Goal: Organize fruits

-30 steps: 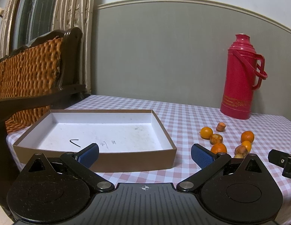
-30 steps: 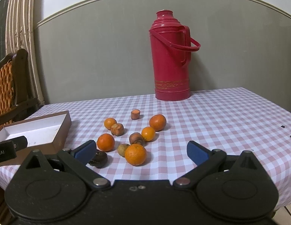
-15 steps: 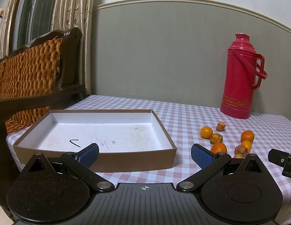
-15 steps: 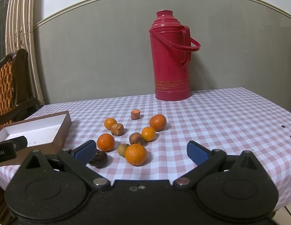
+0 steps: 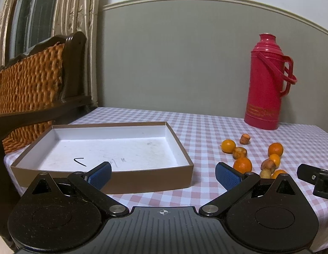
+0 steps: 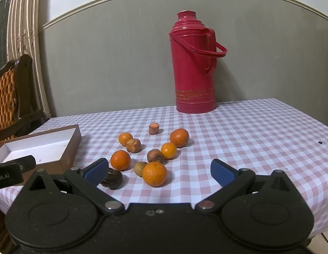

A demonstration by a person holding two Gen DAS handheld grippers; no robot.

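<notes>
Several oranges and brownish fruits lie in a loose cluster on the checked tablecloth; the biggest orange (image 6: 154, 173) is nearest my right gripper (image 6: 158, 170), which hangs open just in front of it with nothing between its blue pads. A dark fruit (image 6: 111, 178) sits by its left finger. A shallow brown box with a white inside (image 5: 186, 151) stands left of the cluster (image 5: 242, 165) and holds no fruit. My left gripper (image 5: 163, 174) is open in front of the box's near wall. A small carrot-like stub (image 6: 153, 128) lies at the back.
A tall red thermos (image 6: 194, 74) stands at the back of the table against the grey wall. A wicker-backed wooden chair (image 5: 35, 84) is at the left beyond the box. The table's right edge (image 6: 312, 122) drops off nearby.
</notes>
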